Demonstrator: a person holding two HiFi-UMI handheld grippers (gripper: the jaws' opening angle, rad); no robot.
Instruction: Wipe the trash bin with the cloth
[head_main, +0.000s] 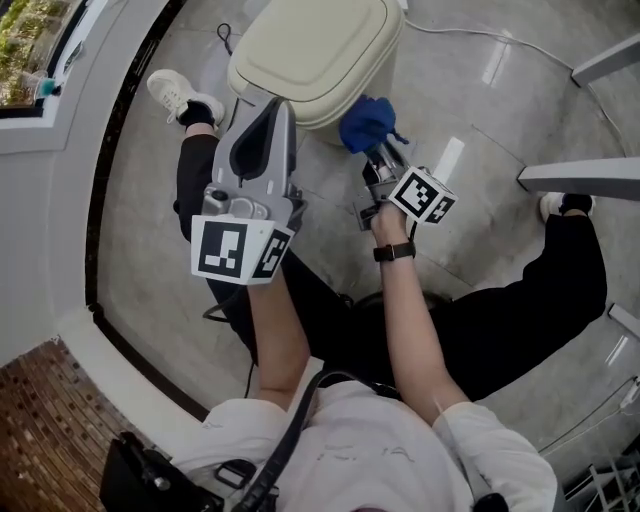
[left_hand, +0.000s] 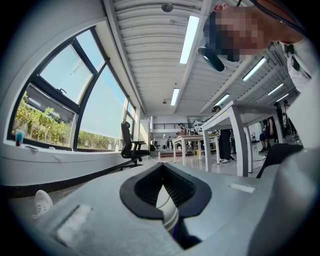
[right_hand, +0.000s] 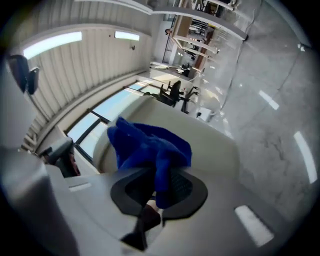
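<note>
Counts: 1 trash bin (head_main: 318, 48), 1 cloth (head_main: 366, 120), 2 grippers, 2 white shoes; left to right: window wall with a dark floor strip (head_main: 108, 190), one shoe (head_main: 178, 95) and a dark-trousered leg close by the bin's left side, tight there; left gripper (head_main: 268, 108) jaws closed to a thin slit, nothing in them, tips over the bin's near-left edge (contact not clear); bin is cream, lid down, top centre of the head view; right gripper (head_main: 378, 152) clamped on the blue cloth, the bunch against the bin's near-right edge; right of that bare tiled floor (head_main: 480, 110), then two grey bars (head_main: 585, 176) and the second shoe (head_main: 556, 205) near the right edge
</note>
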